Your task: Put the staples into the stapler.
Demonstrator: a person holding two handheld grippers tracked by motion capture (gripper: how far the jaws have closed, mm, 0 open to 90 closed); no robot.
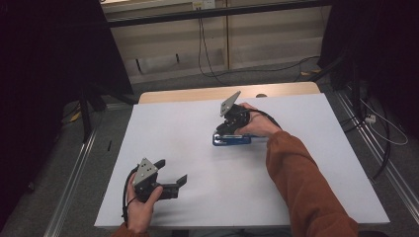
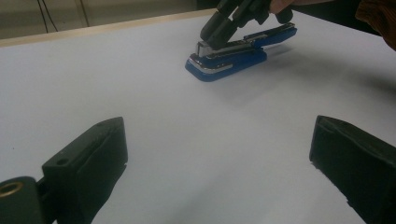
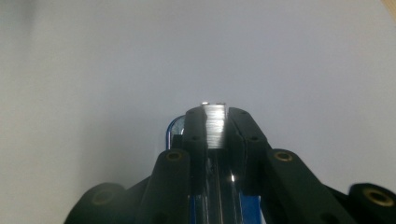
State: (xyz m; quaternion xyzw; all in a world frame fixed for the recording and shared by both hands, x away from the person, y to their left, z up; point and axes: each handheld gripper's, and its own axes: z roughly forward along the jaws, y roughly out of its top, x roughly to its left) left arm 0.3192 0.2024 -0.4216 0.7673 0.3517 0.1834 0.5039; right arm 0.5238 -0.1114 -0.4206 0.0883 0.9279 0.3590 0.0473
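Note:
A blue stapler [image 1: 232,139] lies on the white table [image 1: 188,118], right of centre, with its top arm lifted a little. From above, my right gripper [image 1: 221,131] points down onto the stapler's front end. In the right gripper view this gripper [image 3: 215,116] is shut on a silver ridged strip of staples [image 3: 215,128] over the stapler's blue body [image 3: 252,205]. In the left gripper view the stapler [image 2: 229,58] and the right gripper [image 2: 212,32] show farther off. My left gripper [image 1: 173,171] rests near the front left, jaws open and empty [image 2: 217,140].
The table's wooden far edge [image 1: 197,94] shows beyond the white top. Cables [image 1: 202,54] run over the floor behind it, and dark curtains [image 1: 44,59] hang at both sides. A metal rail [image 1: 74,168] runs along the floor at the left.

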